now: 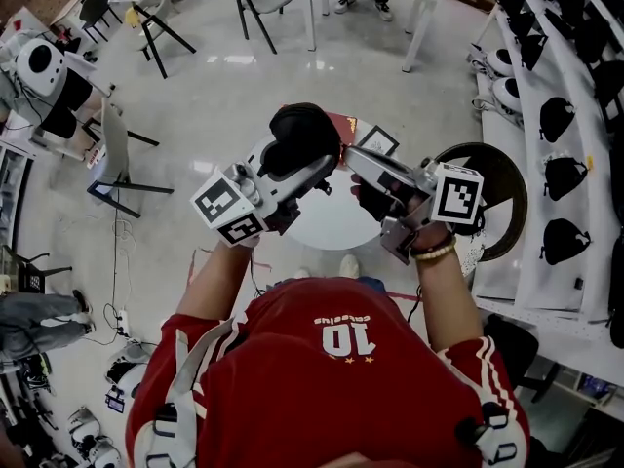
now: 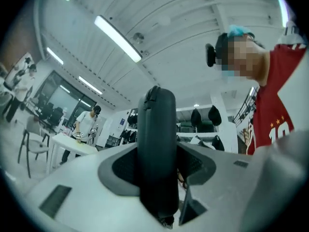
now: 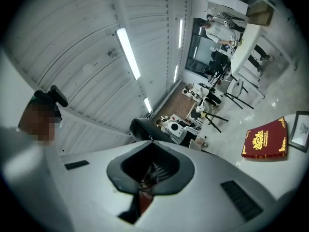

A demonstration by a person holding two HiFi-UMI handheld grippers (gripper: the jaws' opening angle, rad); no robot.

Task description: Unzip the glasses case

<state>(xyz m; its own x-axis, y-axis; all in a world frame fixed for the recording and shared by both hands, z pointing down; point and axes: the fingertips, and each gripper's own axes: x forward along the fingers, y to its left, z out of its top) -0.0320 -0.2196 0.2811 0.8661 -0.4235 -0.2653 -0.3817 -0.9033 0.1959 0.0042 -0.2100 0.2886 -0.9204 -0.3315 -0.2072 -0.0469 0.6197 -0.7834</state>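
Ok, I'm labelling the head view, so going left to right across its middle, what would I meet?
Chair → glasses case → picture frame → dark round table → white shelf

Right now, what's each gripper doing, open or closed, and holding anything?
Left gripper: closed on the black glasses case.
Right gripper: closed, tips at the case; what it pinches, if anything, cannot be told.
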